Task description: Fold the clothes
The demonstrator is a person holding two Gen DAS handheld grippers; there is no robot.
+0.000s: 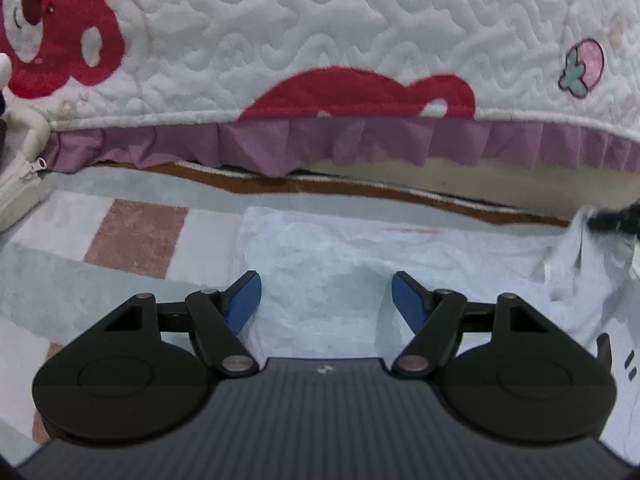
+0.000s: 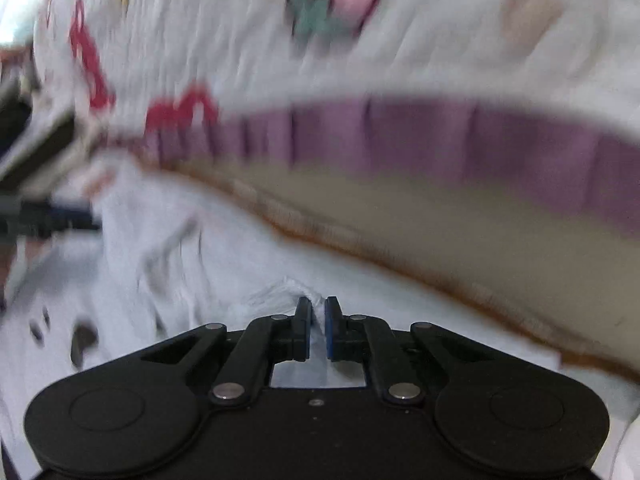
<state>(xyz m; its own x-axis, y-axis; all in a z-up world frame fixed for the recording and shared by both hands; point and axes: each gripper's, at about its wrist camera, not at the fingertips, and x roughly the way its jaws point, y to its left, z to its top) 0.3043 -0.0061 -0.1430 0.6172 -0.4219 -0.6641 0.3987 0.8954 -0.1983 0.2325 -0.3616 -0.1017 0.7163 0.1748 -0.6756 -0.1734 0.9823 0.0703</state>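
Note:
A pale blue-white garment [image 1: 332, 256] lies spread on a checked blanket. My left gripper [image 1: 326, 300] hangs just above its middle, open, with only flat cloth showing between the blue pads [image 1: 244, 304]. The garment's right end is bunched and lifted, where a black blurred gripper [image 1: 616, 220] shows at the frame's edge. In the right wrist view, which is motion-blurred, my right gripper [image 2: 317, 312] is shut on a raised fold of the white garment [image 2: 224, 264]. Cloth pokes up between the pads. The left gripper [image 2: 52, 216] shows as a dark blur at far left.
A quilted white bedcover [image 1: 320, 40] with red bear prints and a purple frill [image 1: 360, 140] hangs behind. Under it runs a beige mat with a brown edge [image 1: 440, 184]. The checked blanket [image 1: 136, 236] extends left. A white zipped item [image 1: 20, 184] lies at the left edge.

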